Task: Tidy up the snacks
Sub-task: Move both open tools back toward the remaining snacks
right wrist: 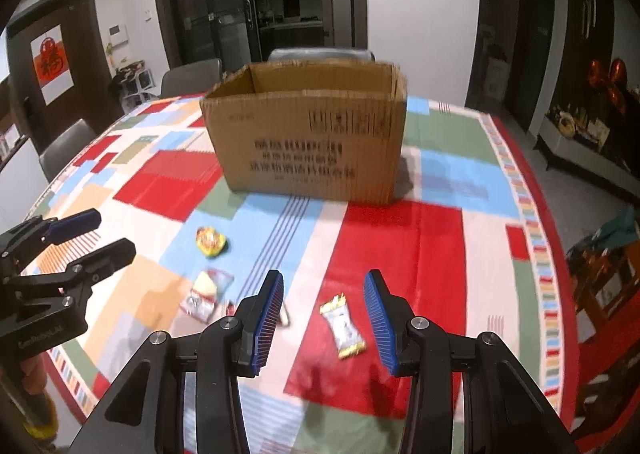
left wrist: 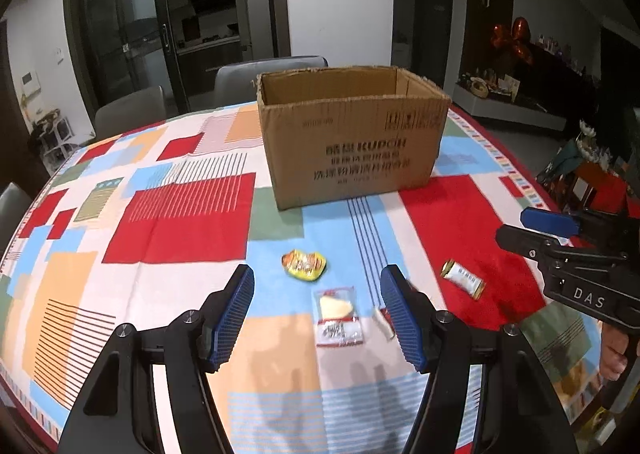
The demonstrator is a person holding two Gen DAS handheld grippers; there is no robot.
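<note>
We hold the left tool point(left wrist: 318, 318) over the table point(left wrist: 180, 214), jaws released and gripping nothing. Between its fingers lies a clear packet point(left wrist: 339, 317) with a pale wedge inside and a red-and-white label. Just ahead of it sits a crumpled yellow wrapper point(left wrist: 304, 264). A small white piece point(left wrist: 383, 324) lies against the right finger's inner side. Nothing blocks the way to the box point(left wrist: 352, 142) further ahead, which stands open; what we see of its inside is bare cardboard. Our right tool point(right wrist: 324, 318) also hangs released, empty, with a white, gold-ended candy point(right wrist: 343, 328) between its fingers on the red patch. Grey chairs point(left wrist: 132, 114) stand beyond the table.
</note>
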